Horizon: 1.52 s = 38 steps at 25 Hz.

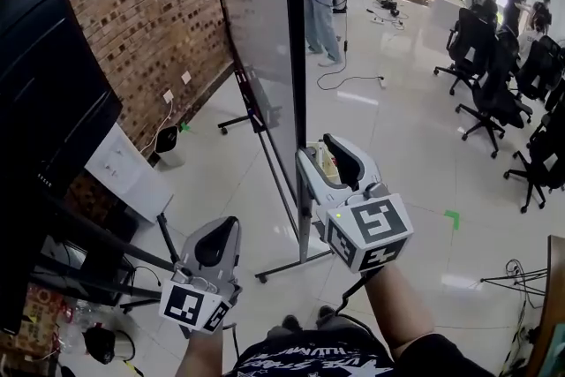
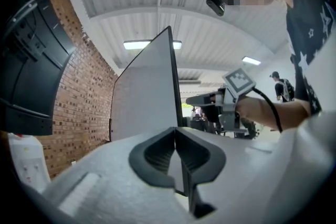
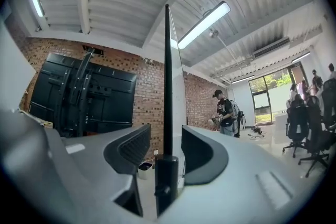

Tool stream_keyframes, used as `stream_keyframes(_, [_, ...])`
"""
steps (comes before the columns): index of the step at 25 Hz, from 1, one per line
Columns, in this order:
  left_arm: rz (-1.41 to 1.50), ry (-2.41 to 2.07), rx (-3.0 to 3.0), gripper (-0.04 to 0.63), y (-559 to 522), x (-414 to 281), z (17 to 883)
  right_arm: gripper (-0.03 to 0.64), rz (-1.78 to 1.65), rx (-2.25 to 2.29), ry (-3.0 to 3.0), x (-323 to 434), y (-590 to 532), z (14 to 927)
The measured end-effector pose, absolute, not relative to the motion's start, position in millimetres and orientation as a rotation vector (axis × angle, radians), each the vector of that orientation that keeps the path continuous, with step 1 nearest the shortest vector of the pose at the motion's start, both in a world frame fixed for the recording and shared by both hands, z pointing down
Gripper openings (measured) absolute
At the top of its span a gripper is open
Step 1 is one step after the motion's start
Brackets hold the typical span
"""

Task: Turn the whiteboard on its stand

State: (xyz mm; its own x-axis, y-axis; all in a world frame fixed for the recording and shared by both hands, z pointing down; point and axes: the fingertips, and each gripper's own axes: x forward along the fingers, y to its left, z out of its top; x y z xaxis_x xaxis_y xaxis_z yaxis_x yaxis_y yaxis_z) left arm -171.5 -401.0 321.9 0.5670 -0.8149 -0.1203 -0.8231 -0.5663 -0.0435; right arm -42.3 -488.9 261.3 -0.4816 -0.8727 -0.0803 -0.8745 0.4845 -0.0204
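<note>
Flat grey whiteboard (image 1: 265, 40), thin black edge between right gripper's (image 3: 166, 139) parted fingers, left gripper's (image 2: 175, 134) fingers closed, empty

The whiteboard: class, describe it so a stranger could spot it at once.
Along the red brick wall, past the large black panel, rises a tall pale grey whiteboard on a wheeled metal stand. Only it is light-faced, dark-rimmed and nearly edge-on.

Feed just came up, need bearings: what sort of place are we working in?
Probably an office or lab workspace: a wheeled whiteboard, black office chairs on polished floor, a brick wall.
</note>
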Motion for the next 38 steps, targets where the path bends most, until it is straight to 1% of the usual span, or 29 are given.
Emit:
stream_keyframes(3, [0.142, 1.472, -2.67, 0.005, -412, -167, 320, 0.183, 0.019, -1.503, 2.656, -46, -510, 251])
stream_keyframes(6, [0.144, 1.507, -2.65, 0.005, -417, -164, 319, 0.215, 0.026, -1.437, 2.708, -62, -524, 244])
stream_keyframes(9, [0.137, 1.549, -2.62, 0.005, -421, -165, 319, 0.213, 0.096, -1.48, 2.705, -70, -536, 233])
stream_keyframes(10, [0.134, 1.563, -2.611, 0.005, -421, -165, 320, 0.203, 0.14, -1.513, 2.692, -70, -540, 229])
stream_keyframes(11, [0.129, 1.575, -2.606, 0.005, -421, -166, 321, 0.167, 0.182, -1.537, 2.682, -71, -542, 225])
stream_keyframes(12, [0.123, 1.585, -2.604, 0.005, -421, -166, 323, 0.167, 0.211, -1.546, 2.681, -72, -542, 224])
stream_keyframes(13, [0.119, 1.593, -2.604, 0.005, -420, -166, 324, 0.145, 0.226, -1.548, 2.683, -75, -542, 224])
stream_keyframes(14, [0.118, 1.598, -2.603, 0.005, -419, -165, 325, 0.106, 0.235, -1.557, 2.681, -77, -542, 224])
stream_keyframes(18, [0.117, 1.602, -2.592, 0.005, -414, -162, 324, 0.093, 0.282, -1.668, 2.605, -78, -543, 225])
stream_keyframes(23, [0.102, 1.611, -2.592, 0.005, -407, -164, 327, 0.066, 0.231, -1.718, 2.473, -75, -545, 225])
stream_keyframes(38, [0.078, 1.755, -2.497, 0.005, -385, -181, 320, 0.061, 0.191, -1.74, 2.447, -67, -532, 220])
